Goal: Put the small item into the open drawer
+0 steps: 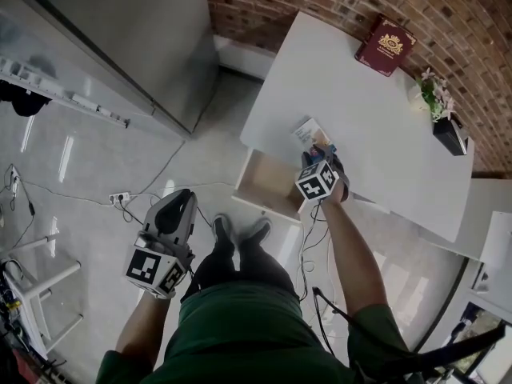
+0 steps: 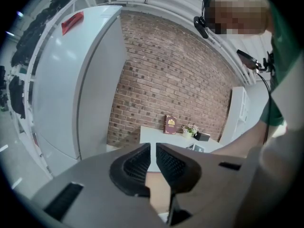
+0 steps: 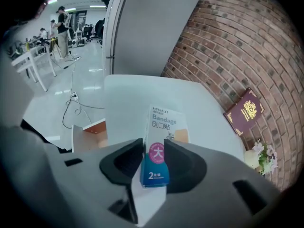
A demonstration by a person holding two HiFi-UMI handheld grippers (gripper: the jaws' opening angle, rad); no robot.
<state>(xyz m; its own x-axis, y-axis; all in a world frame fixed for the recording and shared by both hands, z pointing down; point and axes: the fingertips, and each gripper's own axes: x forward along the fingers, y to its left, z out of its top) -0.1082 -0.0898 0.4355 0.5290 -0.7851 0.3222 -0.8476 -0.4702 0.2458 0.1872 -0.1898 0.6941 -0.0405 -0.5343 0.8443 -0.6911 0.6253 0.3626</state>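
A small bandage box (image 1: 310,132) with blue and white print lies on the white table (image 1: 376,134), just behind the open drawer (image 1: 268,184). My right gripper (image 1: 320,157) reaches over the table edge to it. In the right gripper view the box (image 3: 164,125) has its near end between the two dark pads, and the right gripper (image 3: 153,151) is shut on it. The drawer (image 3: 90,134) shows wooden inside, to the left and below the table top. My left gripper (image 1: 178,206) hangs low over the floor, away from the table; in its own view the left gripper (image 2: 153,148) is shut, holding nothing.
A dark red book (image 1: 386,45) lies at the table's far edge by the brick wall, with a small potted plant (image 1: 432,93) and a black box (image 1: 450,134) to its right. Cables and a power strip (image 1: 120,198) lie on the floor. A tall grey cabinet (image 1: 120,38) stands on the left.
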